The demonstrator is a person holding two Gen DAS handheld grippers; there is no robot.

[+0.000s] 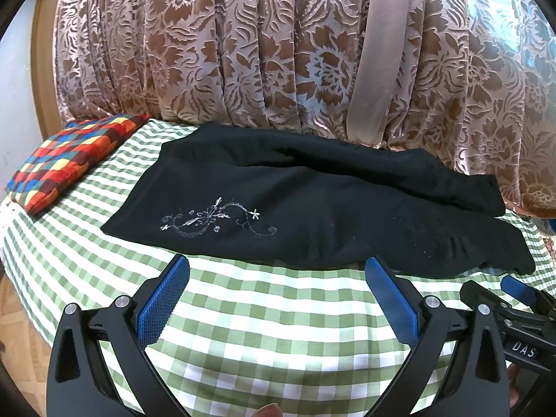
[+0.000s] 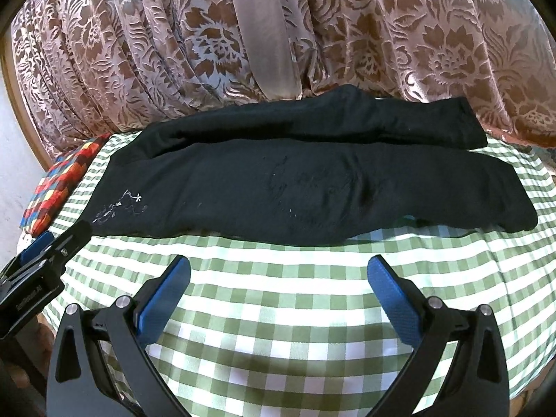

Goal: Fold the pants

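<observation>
Black pants (image 1: 312, 201) with pale floral embroidery (image 1: 215, 222) lie flat across a green-and-white checked bed cover (image 1: 264, 316), waist at the left, both legs running right, one behind the other. My left gripper (image 1: 276, 267) is open and empty, just in front of the near leg's edge. My right gripper (image 2: 278, 266) is open and empty, in front of the pants (image 2: 295, 187) near mid-leg. The right gripper also shows at the right edge of the left wrist view (image 1: 514, 288); the left gripper shows at the left edge of the right wrist view (image 2: 45, 246).
A patterned brown and pink curtain (image 1: 278, 52) hangs right behind the pants. A multicoloured checked cushion (image 1: 69, 160) lies at the far left of the cover, also in the right wrist view (image 2: 59, 187). The cover drops off at the left edge.
</observation>
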